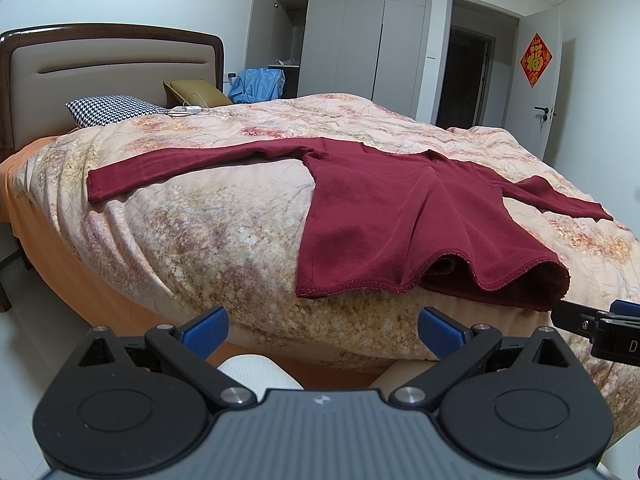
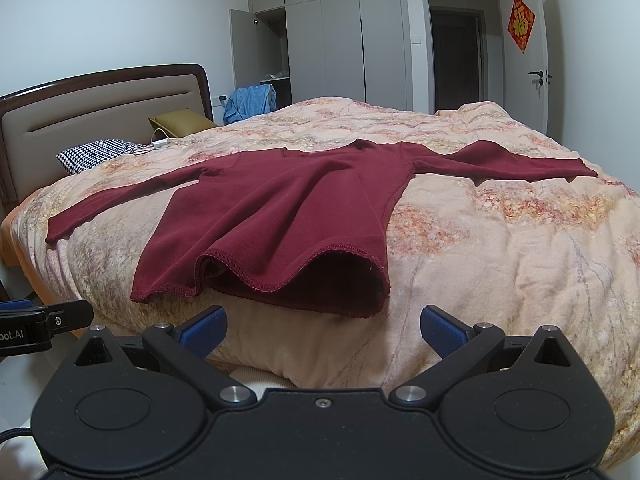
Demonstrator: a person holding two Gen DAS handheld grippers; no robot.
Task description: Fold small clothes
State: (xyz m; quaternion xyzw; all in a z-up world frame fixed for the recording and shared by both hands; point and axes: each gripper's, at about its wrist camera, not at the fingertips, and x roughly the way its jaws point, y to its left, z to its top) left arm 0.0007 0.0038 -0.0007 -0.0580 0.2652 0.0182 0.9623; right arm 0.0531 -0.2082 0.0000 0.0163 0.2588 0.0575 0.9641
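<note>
Shirt (image 1: 400, 208): dark red, long-sleeved, laid flat on the quilt (image 1: 224, 232) near the bed's foot edge, both sleeves spread out to the sides. Hem faces the grippers; it ripples, and the upper layer lifts off the lower one, showing the dark inside. In the right wrist view the shirt (image 2: 288, 208) sits left of centre, neckline away from the camera.

Left gripper (image 1: 322, 334): blue-padded fingers (image 1: 206, 330) spread wide apart, holding nothing, hovering just short of the bed edge, below the hem's left part. Not touching cloth.

Right gripper (image 2: 322, 332): fingers (image 2: 442, 330) likewise wide apart, empty, just off the bed edge under the hem's right corner. Its side shows at the right margin of the left wrist view, close beside the hem corner.

Quilt: peach, floral print, covers the bed.

Headboard (image 1: 100, 68): padded beige, dark wood frame, far left.

Pillows: one houndstooth (image 1: 116, 110), one olive (image 1: 196, 92), at the head end.

Charger (image 1: 188, 110): white, with cable, beside the pillows.

Wardrobe (image 1: 360, 32): grey, one door open.

Door (image 1: 540, 80): open, red paper ornament (image 1: 535, 59) on it.
</note>
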